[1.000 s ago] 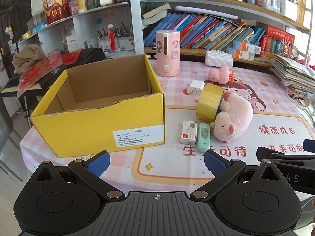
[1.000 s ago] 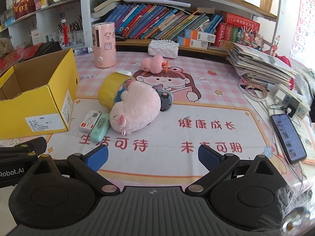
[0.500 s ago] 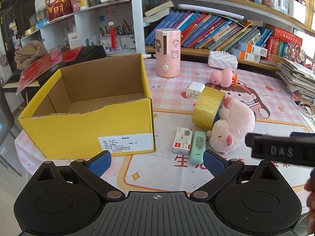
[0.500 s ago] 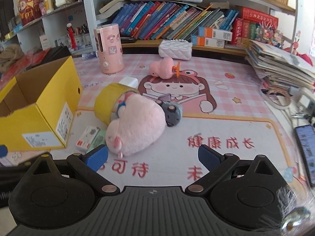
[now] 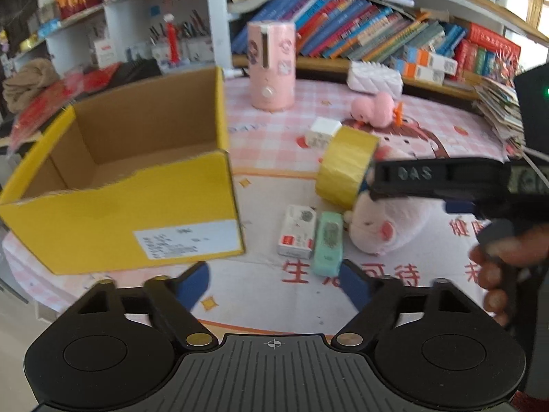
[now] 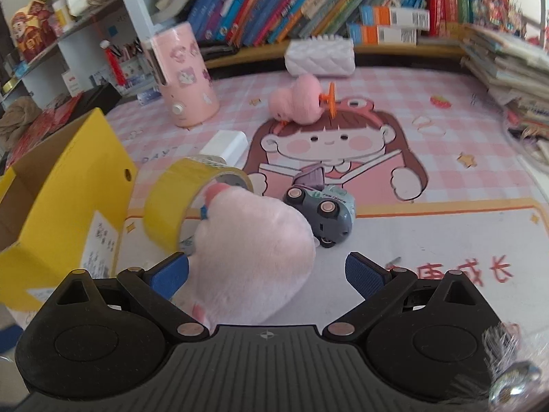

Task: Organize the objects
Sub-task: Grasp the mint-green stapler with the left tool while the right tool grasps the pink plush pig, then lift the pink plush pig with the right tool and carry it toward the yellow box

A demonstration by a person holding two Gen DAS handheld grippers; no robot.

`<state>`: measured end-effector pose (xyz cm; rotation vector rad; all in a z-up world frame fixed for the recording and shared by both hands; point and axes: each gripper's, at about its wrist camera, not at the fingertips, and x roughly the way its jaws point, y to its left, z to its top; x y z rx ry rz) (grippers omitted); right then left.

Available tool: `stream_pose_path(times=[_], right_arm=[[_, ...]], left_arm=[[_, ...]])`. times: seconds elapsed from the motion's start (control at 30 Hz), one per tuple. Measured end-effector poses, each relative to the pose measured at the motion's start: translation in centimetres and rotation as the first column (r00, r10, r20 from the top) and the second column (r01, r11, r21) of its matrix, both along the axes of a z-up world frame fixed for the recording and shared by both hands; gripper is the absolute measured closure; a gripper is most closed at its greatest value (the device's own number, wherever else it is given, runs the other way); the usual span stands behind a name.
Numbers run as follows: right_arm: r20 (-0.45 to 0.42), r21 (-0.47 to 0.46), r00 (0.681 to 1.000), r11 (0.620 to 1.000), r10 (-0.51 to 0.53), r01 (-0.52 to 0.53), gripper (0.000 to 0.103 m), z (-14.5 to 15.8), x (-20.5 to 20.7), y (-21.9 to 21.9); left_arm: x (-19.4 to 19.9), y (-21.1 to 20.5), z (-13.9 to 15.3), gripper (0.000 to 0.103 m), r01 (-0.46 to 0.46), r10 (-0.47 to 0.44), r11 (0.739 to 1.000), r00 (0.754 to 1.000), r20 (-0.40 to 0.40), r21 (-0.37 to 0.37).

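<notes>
Pink plush fills the space in front of our right gripper [image 6: 267,271]: the pig toy [image 6: 254,250] lies on the surface [image 6: 429,233] with its body between the spread jaws, the left blue pad just beside its flank and the right pad well clear of it. We cannot tell whether either pad touches the fur. Leaning against the pig's far end is a roll of yellow tape [image 6: 171,202], standing on its edge, and just beside the pig on the right sits a small grey-blue toy car [image 6: 326,213]. Behind the tape lies a white charger block [image 6: 226,146], and further back a small pink fluffy toy [image 6: 295,101] with an orange clip.

From our left gripper [image 5: 274,279], whose jaws are also spread and hold nothing, we see the yellow cardboard box [image 5: 130,219] open at the top, near the left jaw and to the left of the cluster. Between the box and the pig toy [image 5: 387,223] lie a white-and-red packet [image 5: 296,230] and a mint-green case [image 5: 329,240], side by side and touching; the green case reaches close to our right blue pad. The right gripper's black body [image 5: 442,178] crosses above the pig, with our right hand [image 5: 504,261] on its handle at the frame's edge. A pink cylindrical device [image 5: 272,68] stands upright at the back of the surface, before the bookshelf [image 5: 377,31].
</notes>
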<state>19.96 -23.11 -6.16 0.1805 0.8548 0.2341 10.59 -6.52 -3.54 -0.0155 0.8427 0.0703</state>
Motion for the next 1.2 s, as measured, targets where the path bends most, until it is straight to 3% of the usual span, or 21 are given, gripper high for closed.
stream_pose_path(times=[0.07,0.1,0.13,0.23,0.37,0.7,0.83,1.03,1.2], right_arm=[[-0.016,0.040,1.000,0.999,0.025,-0.025,0.014,-0.3,0.6,-0.2],[-0.020,0.071,0.999,0.996,0.048,-0.047,0.028,-0.3,0.7,-0.3],[-0.024,0.083,0.998,0.995,0.062,-0.060,0.033,-0.1,0.7,-0.4],[-0.018,0.057,0.996,0.995,0.083,-0.082,0.041,1.0,0.3,-1.1],[0.049,0.019,0.995,0.996,0.084,-0.085,0.041,2.8,-1.3,-3.0],[0.115,-0.048,0.985,0.991,0.127,-0.122,0.040,3.8,-2.2,-4.9],[0.104,-0.057,0.986,0.990,0.132,-0.127,0.040,3.7,-2.3,-5.3],[0.101,-0.078,0.989,0.992,0.107,-0.100,0.040,3.5,-2.5,-6.2],[0.073,-0.096,0.995,0.994,0.061,-0.054,0.040,3.1,-2.6,-7.0]], left_arm=[[0.6,-0.4,-0.5,0.044,0.019,-0.019,1.000,1.000,-0.025,-0.010],[0.9,-0.8,-0.7,0.047,0.030,-0.030,0.999,0.999,-0.032,-0.011],[1.3,-1.0,-0.8,0.052,0.040,-0.041,0.999,0.999,-0.035,-0.015],[2.5,-2.0,-1.3,0.060,0.067,-0.068,0.998,0.997,-0.039,-0.017],[4.5,-3.3,-2.2,0.075,0.101,-0.102,0.995,0.993,-0.056,-0.013],[7.2,-5.1,-3.4,0.079,0.099,-0.095,0.994,0.993,-0.074,0.054],[7.5,-6.1,-4.3,0.079,0.137,-0.135,0.990,0.983,-0.125,0.013],[7.8,-6.4,-4.4,0.080,0.124,-0.122,0.992,0.986,-0.113,0.011],[7.1,-5.9,-2.9,0.080,0.099,-0.104,0.994,0.991,-0.087,-0.051]])
